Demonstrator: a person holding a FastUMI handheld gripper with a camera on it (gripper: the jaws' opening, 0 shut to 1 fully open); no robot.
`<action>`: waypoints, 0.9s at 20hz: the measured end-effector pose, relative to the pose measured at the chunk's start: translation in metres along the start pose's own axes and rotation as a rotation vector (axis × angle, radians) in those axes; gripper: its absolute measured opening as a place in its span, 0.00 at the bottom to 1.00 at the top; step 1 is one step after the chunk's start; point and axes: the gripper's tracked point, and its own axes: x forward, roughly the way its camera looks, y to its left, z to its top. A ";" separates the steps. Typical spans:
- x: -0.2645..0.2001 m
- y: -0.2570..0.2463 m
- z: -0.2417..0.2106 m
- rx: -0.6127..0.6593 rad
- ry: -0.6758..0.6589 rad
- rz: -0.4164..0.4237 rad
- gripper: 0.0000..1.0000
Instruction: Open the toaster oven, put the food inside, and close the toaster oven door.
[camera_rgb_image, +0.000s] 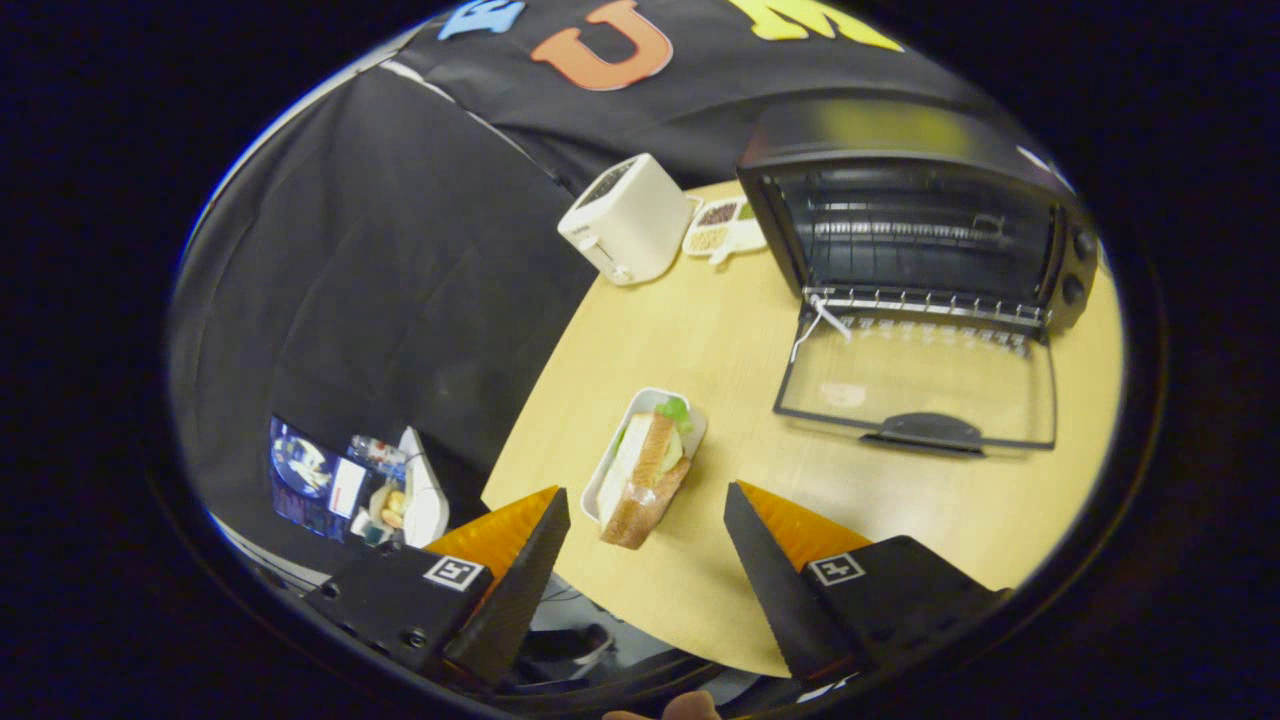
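Now gripper (645, 510) fingers apart, sandwich tray (650, 468) just ahead between them near table (700, 330) edge. Toaster oven (920, 230) open beyond; white toaster (625, 220), possibly snack dish (725, 228) beside.

Pale matt wood table (720, 340) — glossy glass oven door (920, 375), metal rack (920, 232)

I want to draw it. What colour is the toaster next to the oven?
White toaster, clearest in the gripper view. The open gripper points at the sandwich.
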 end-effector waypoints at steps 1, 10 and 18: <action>0.012 0.002 -0.001 0.067 0.033 0.018 1.00; 0.070 0.005 0.000 0.251 0.165 0.068 0.78; 0.054 0.006 0.008 0.290 0.139 0.065 0.35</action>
